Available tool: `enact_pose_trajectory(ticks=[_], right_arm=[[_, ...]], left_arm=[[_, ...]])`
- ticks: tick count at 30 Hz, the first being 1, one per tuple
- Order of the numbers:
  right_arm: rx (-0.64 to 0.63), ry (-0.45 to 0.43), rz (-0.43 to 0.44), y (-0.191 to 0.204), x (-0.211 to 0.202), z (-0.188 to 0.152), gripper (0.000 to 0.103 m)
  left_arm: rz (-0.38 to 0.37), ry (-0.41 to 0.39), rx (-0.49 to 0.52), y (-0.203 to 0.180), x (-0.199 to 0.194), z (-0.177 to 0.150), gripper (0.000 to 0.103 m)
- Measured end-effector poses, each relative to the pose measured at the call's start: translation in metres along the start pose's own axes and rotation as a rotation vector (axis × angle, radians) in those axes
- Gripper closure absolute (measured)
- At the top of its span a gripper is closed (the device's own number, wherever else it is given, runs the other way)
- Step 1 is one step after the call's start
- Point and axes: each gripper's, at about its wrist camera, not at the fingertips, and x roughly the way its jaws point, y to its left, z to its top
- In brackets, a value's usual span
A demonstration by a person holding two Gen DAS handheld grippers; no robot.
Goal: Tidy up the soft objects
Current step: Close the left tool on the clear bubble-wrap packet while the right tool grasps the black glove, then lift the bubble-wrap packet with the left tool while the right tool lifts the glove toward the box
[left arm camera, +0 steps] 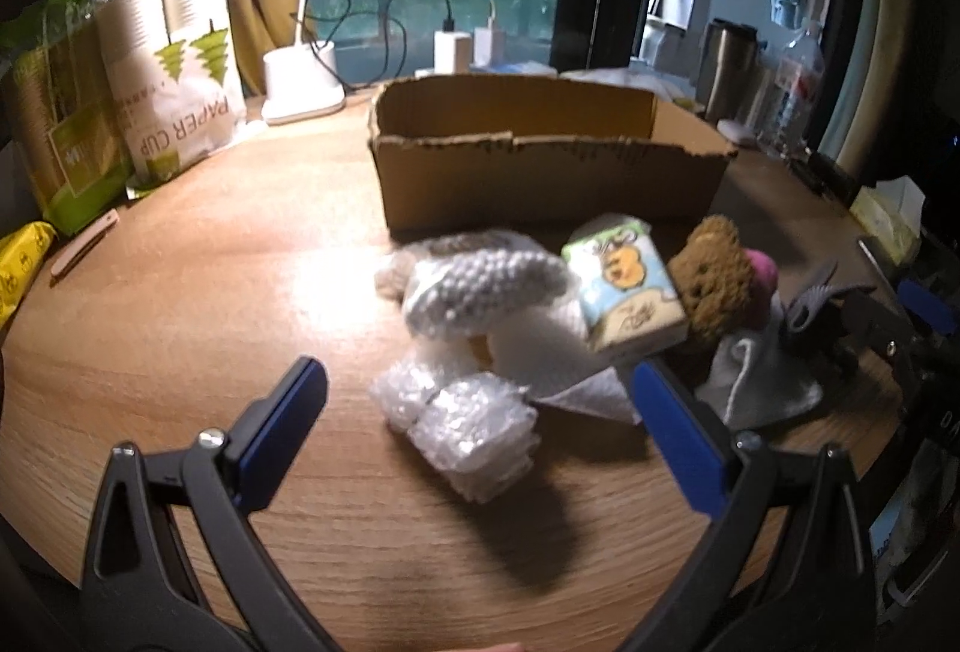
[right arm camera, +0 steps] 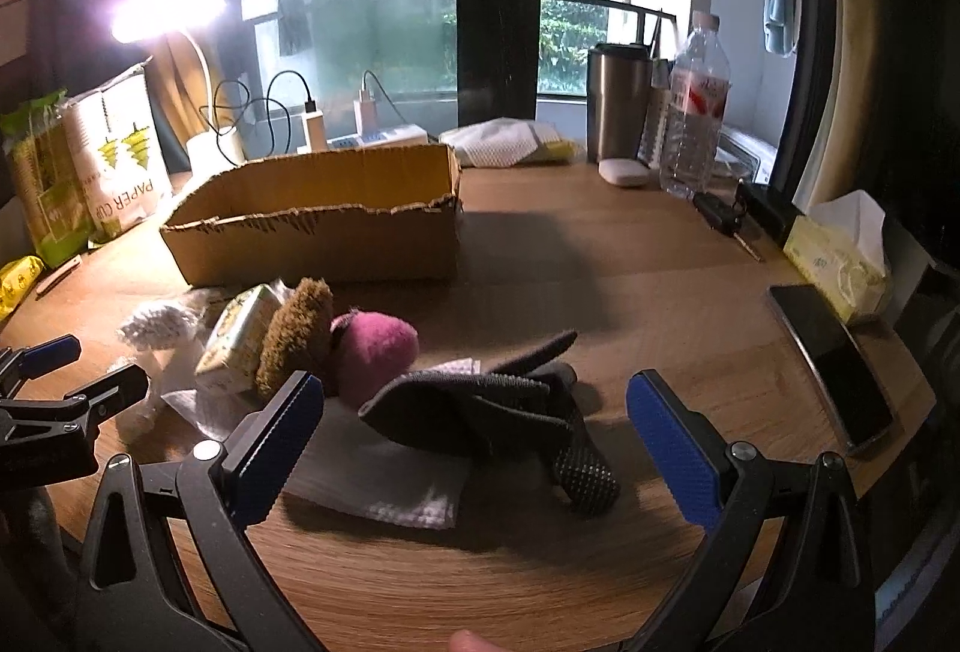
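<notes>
I am holding my left gripper point(left arm camera: 480, 433) wide open and empty around the crinkly clear bubble-wrap bundle point(left arm camera: 462, 427) lying before the open cardboard box point(left arm camera: 540, 172); being light and squashy, it is probably asking for a mid-bundle pinch. My right gripper point(right arm camera: 474, 448) is gaping empty over the limp dark grey glove point(right arm camera: 492, 412).

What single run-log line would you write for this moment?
left gripper: open, over bubble wrap | right gripper: open, around grey glove | cardboard box: looks empty | nothing held
</notes>
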Motion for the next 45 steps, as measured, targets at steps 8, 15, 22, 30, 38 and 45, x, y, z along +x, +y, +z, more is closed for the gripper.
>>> enact_pose_trajectory(ticks=[8, 15, 22, 30, 38, 45], right_arm=[[0.005, 0.02, -0.005, -0.006, 0.01, -0.005, 0.0], [0.012, 0.035, 0.004, -0.013, 0.02, -0.008, 0.001], [0.022, 0.056, 0.027, -0.018, 0.035, -0.006, 0.003], [0.063, 0.091, 0.081, -0.022, 0.054, -0.004, 0.003], [0.072, 0.115, 0.114, -0.02, 0.062, -0.004, 0.021], [0.061, 0.114, 0.136, -0.019, 0.061, -0.002, 0.041]], left_arm=[[0.0, 0.046, 0.005, 0.001, 0.012, -0.007, 0.001], [0.011, 0.062, 0.006, 0.004, 0.018, -0.01, 0.001], [0.004, 0.087, 0.008, 0.005, 0.024, -0.013, 0.01], [-0.027, 0.118, 0.001, 0.009, 0.029, -0.018, 0.03], [-0.037, 0.116, 0.002, 0.011, 0.029, -0.017, 0.044], [-0.08, 0.104, -0.003, 0.012, 0.025, -0.017, 0.052]])
